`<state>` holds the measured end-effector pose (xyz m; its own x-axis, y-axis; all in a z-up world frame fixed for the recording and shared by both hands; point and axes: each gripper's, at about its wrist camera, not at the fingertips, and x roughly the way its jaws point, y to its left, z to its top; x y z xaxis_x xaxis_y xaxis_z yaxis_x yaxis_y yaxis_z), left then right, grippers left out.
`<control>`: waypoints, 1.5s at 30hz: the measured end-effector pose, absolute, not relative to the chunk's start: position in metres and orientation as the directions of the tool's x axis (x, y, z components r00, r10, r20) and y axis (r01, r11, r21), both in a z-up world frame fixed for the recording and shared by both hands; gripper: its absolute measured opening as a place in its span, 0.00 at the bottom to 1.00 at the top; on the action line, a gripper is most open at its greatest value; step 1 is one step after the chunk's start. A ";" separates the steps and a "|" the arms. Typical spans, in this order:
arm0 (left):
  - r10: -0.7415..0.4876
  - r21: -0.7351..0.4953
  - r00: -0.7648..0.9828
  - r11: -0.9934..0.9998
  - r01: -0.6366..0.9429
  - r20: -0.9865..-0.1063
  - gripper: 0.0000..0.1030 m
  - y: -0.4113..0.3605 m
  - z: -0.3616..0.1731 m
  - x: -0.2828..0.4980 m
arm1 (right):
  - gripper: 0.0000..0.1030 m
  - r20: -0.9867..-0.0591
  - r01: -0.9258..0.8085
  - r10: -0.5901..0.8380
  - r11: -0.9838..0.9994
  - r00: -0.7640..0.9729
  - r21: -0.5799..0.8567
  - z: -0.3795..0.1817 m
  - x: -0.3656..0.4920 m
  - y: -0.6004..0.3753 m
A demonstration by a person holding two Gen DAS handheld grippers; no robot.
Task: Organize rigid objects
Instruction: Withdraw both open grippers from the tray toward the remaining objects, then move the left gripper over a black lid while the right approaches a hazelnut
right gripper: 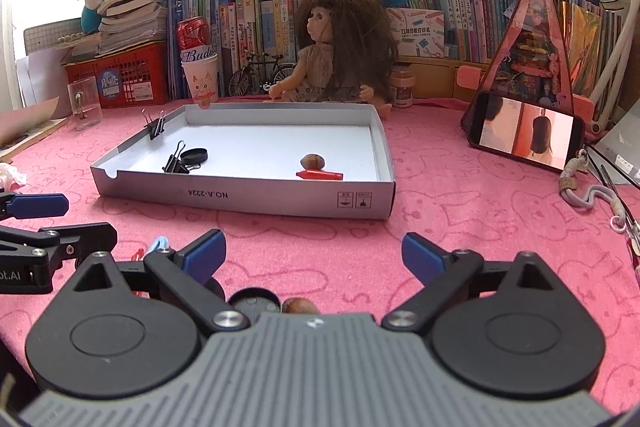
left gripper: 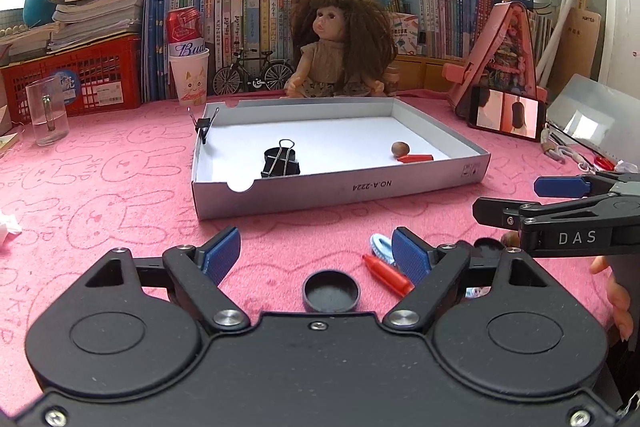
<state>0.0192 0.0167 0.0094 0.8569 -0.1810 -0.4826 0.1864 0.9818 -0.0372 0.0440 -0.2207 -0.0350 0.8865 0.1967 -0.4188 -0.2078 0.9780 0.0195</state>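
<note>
The left gripper hangs with jaws apart and empty over a black cap, a red crayon at its three o'clock. The right gripper, also spread and empty, hovers above what may be a nut. Pickup step: each must drop, clamp, then carry to the box at twelve o'clock.

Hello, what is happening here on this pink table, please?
A person is sorting small hard things into a shallow white box with two hand-held grippers. The box already holds a black binder clip, a nut, a red piece and a black cap. Still outside on the pink cloth lie another black cap, a red piece and a nut. The left gripper and the right gripper are both open and hold nothing.
</note>
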 end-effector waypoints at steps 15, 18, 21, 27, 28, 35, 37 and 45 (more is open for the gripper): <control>-0.202 -0.062 0.836 0.978 0.199 -0.511 0.62 0.026 0.000 0.002 | 0.95 -0.410 -0.203 0.187 0.979 0.893 0.005 -0.046 0.023 -0.229; -0.213 -0.078 0.826 0.976 0.203 -0.522 0.55 0.027 -0.003 0.000 | 0.92 -0.411 -0.218 0.200 0.976 0.889 0.002 -0.048 0.019 -0.227; -0.216 -0.084 0.821 0.976 0.203 -0.528 0.48 0.025 -0.004 -0.001 | 0.87 -0.402 -0.226 0.203 0.974 0.893 -0.011 -0.050 0.016 -0.224; -0.216 -0.090 0.822 0.976 0.198 -0.527 0.43 0.025 -0.004 -0.001 | 0.75 -0.392 -0.233 0.213 0.972 0.895 -0.005 -0.050 0.012 -0.223; -0.215 -0.091 0.823 0.976 0.197 -0.525 0.43 0.026 -0.004 0.000 | 0.71 -0.389 -0.230 0.210 0.973 0.897 -0.004 -0.050 0.011 -0.223; -0.214 -0.086 0.817 0.976 0.199 -0.536 0.42 0.022 -0.006 0.005 | 0.46 -0.346 -0.193 0.169 0.981 0.923 -0.036 -0.048 0.007 -0.226; -0.210 -0.080 0.816 0.977 0.199 -0.539 0.42 0.020 -0.008 0.006 | 0.42 -0.357 -0.196 0.168 0.980 0.919 -0.041 -0.050 0.008 -0.225; -0.180 -0.039 0.825 0.981 0.188 -0.536 0.38 0.014 -0.011 0.007 | 0.40 -0.381 -0.209 0.176 0.977 0.908 -0.046 -0.058 0.010 -0.220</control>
<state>0.0067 0.0139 -0.0108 0.8251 -0.1796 -0.5357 0.1883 0.9813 -0.0390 0.0099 -0.2199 -0.0579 0.9078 0.1759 -0.3808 -0.2088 0.9769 -0.0465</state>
